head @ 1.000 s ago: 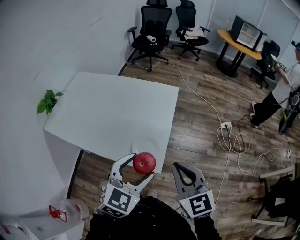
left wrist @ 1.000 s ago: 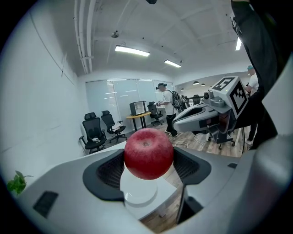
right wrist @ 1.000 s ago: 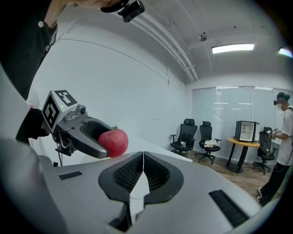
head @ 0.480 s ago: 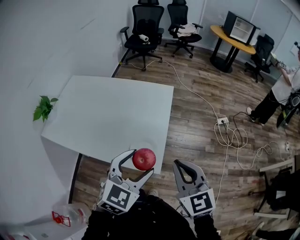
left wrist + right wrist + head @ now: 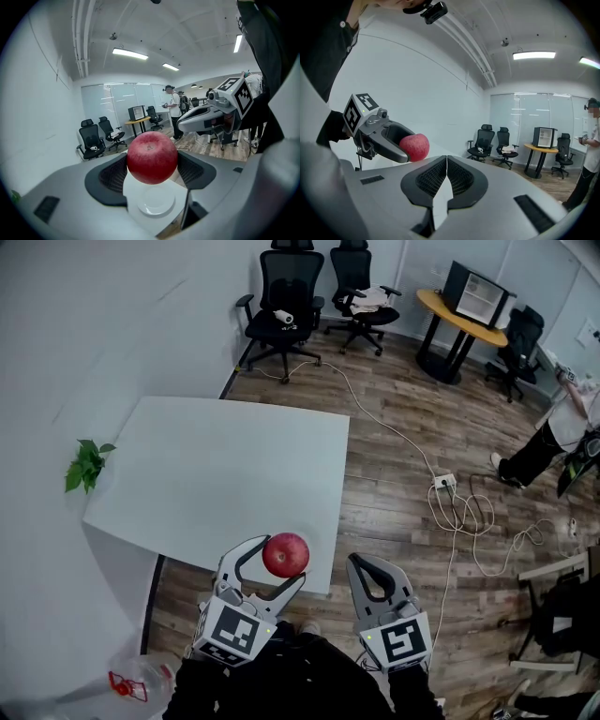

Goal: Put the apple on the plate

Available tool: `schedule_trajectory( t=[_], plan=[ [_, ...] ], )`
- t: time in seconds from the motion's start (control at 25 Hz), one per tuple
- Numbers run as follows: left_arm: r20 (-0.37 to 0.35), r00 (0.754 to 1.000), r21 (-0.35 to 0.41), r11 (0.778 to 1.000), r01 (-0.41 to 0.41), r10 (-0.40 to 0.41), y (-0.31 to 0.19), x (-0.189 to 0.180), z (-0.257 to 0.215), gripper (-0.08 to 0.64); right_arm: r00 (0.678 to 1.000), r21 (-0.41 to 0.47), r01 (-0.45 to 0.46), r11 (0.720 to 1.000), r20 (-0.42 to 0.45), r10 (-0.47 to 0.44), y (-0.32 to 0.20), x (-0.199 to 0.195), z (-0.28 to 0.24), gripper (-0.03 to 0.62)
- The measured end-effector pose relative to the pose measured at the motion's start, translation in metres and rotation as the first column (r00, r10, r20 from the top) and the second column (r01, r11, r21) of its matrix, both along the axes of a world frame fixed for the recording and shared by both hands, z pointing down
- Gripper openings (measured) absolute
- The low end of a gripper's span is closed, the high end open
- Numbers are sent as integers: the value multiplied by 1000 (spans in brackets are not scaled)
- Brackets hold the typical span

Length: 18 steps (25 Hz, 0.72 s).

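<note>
A red apple (image 5: 286, 555) is clamped between the jaws of my left gripper (image 5: 280, 561), held in the air above the near right corner of the white table (image 5: 225, 474). In the left gripper view the apple (image 5: 152, 157) fills the gap between the jaws, and a small white plate (image 5: 155, 202) lies on the table straight below it. The apple hides the plate in the head view. My right gripper (image 5: 366, 568) hovers to the right, off the table's edge, its jaws shut on nothing (image 5: 446, 161). The right gripper view shows the apple (image 5: 415, 146) at its left.
A small green plant (image 5: 86, 465) hangs on the wall left of the table. Black office chairs (image 5: 286, 306) and a yellow round table (image 5: 464, 315) stand at the far end. A cable and power strip (image 5: 441, 486) lie on the wooden floor. A person (image 5: 553, 437) stands at the right.
My left gripper has carried the apple a little forward over the table's near corner. The right gripper has stayed shut and hardly moved. The head view has shifted slightly.
</note>
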<state>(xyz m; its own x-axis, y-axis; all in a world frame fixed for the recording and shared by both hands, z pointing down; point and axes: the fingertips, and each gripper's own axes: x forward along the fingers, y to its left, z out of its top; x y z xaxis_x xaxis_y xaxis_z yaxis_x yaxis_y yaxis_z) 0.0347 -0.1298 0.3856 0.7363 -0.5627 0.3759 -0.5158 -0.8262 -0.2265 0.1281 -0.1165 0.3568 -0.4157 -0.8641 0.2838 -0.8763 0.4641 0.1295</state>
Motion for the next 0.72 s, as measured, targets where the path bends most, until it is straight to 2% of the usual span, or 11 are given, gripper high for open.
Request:
schedule_trajectory(
  t=[0.4,0.72],
  plan=[
    [-7,1000,-11,1000,3,-3,-17,-20,7,342,1000,-5,-21,1000,-17,21,-14,-13,2,41],
    [3,1000,-13,1000,-16,16,-22,-22,16,342,999,-20,-42,999,-30,41,-15,-16,8,41]
  ],
)
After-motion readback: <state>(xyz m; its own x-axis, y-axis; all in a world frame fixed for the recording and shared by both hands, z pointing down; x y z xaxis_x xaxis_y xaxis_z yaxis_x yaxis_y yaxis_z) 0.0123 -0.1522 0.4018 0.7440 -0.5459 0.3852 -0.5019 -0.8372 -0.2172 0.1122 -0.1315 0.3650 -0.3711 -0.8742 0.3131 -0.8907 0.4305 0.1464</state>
